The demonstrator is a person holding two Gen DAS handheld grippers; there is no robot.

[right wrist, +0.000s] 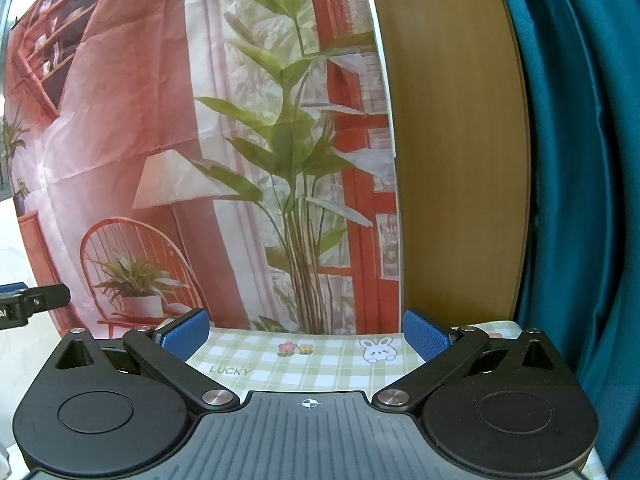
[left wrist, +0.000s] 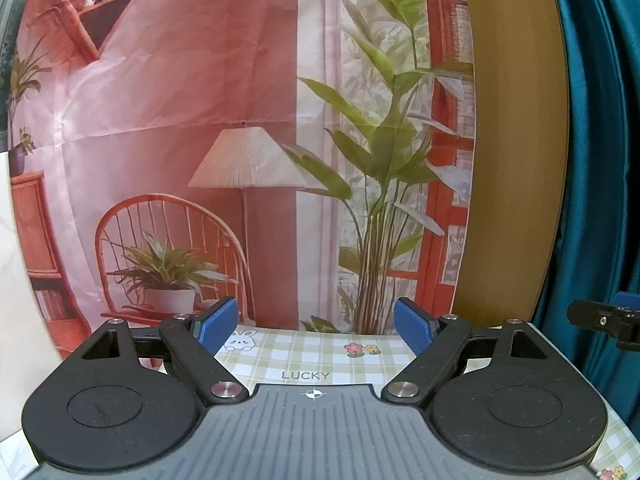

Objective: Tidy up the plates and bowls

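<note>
No plate or bowl shows in either view. My left gripper (left wrist: 316,326) is open and empty, its blue pads (left wrist: 218,324) wide apart above a green checked tablecloth (left wrist: 304,354). My right gripper (right wrist: 308,330) is also open and empty over the same cloth (right wrist: 320,364). The right gripper's tip shows at the right edge of the left wrist view (left wrist: 608,322). The left gripper's tip shows at the left edge of the right wrist view (right wrist: 32,300). Both point at the far end of the table.
A printed backdrop (left wrist: 240,140) of a pink room with lamp, chair and plants hangs behind the table. A wooden panel (right wrist: 456,140) stands to its right, then a teal curtain (right wrist: 580,200). A white wall (left wrist: 16,300) is at the left.
</note>
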